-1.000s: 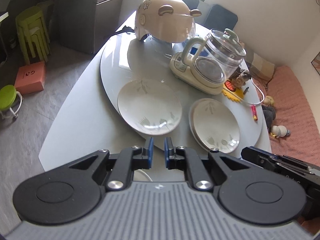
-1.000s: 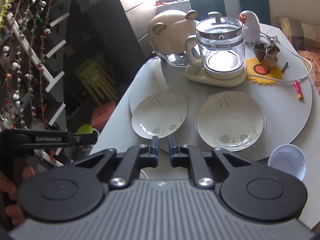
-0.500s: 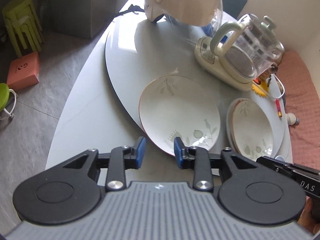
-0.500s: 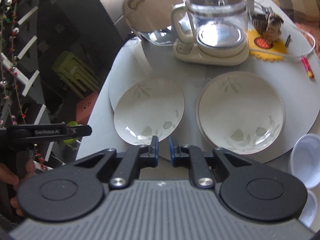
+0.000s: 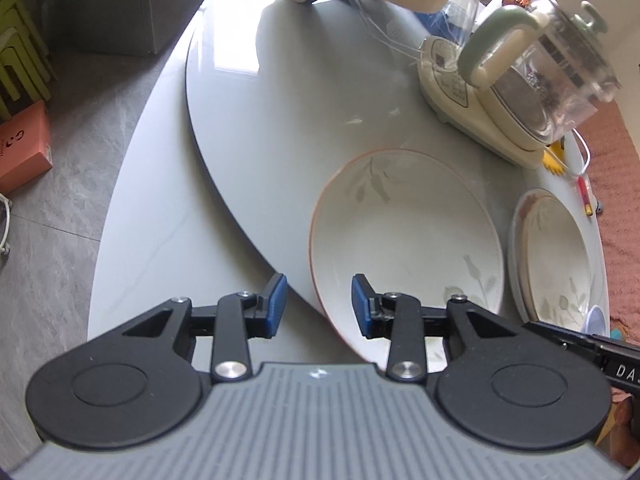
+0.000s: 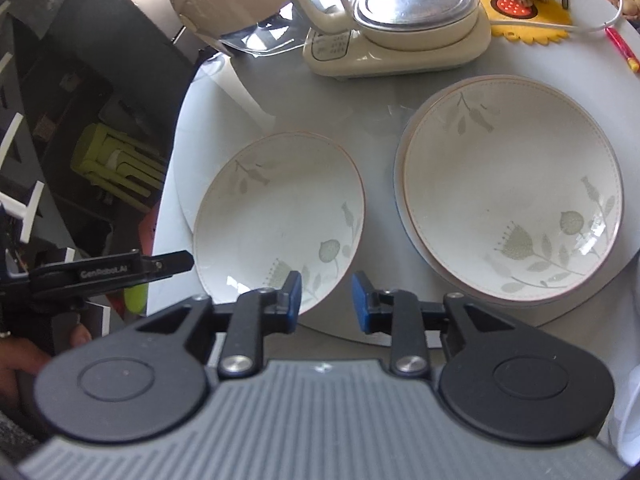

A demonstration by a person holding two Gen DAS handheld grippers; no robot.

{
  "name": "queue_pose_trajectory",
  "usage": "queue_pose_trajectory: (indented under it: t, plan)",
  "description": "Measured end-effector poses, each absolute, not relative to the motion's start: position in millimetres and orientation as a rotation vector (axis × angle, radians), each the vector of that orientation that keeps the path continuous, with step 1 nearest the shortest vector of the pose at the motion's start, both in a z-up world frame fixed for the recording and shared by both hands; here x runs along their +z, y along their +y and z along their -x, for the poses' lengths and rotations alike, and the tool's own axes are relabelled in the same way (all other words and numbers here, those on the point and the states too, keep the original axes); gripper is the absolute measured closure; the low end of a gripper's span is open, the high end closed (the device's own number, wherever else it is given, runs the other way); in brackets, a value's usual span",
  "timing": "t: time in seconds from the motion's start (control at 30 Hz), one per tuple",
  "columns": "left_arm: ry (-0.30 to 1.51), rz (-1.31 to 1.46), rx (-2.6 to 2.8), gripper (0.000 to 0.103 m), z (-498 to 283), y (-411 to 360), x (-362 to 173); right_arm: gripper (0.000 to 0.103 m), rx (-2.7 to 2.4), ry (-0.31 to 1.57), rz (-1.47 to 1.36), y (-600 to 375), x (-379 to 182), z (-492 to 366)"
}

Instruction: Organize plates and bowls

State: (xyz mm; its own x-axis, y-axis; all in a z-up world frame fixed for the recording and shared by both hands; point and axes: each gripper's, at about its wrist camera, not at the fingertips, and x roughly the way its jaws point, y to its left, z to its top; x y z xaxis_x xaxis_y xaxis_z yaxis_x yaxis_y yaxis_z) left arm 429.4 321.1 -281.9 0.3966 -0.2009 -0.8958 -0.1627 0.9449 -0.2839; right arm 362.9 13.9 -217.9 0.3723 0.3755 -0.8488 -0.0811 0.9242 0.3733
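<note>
A shallow white plate with a leaf print (image 5: 404, 240) lies at the near edge of the glass turntable (image 5: 260, 120). My left gripper (image 5: 319, 306) stands open, tilted down, and the plate's near-left rim runs through the gap between its blue pads without touching them. A stack of like plates (image 5: 556, 256) lies to the right. In the right wrist view the single plate (image 6: 280, 216) is on the left and the stack (image 6: 512, 188) on the right. My right gripper (image 6: 327, 298) is opening just beyond the single plate's near-right rim, gripping nothing.
A glass kettle on a cream base (image 6: 400, 36) and a cream helmet (image 6: 224, 4) stand behind the plates. A yellow coaster (image 6: 520, 20), a cable and a red pen (image 6: 620, 48) lie at back right. A white cup (image 5: 598, 320) sits near the stack. Green stools (image 6: 120, 168) stand on the floor.
Both grippers have come down and forward toward the plates, which now look much larger. The left jaws spread first, then the right; both were nearly shut a second ago.
</note>
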Motion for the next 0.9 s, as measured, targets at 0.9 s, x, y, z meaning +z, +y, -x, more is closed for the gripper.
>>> queue_pose_trajectory:
  t: [0.9]
  plan:
    - [1.163, 0.335, -0.195, 0.087, -498.2, 329.6, -323.6, 0.089, 0.186, 1.217, -0.271, 34.0, -263.6, -408.1]
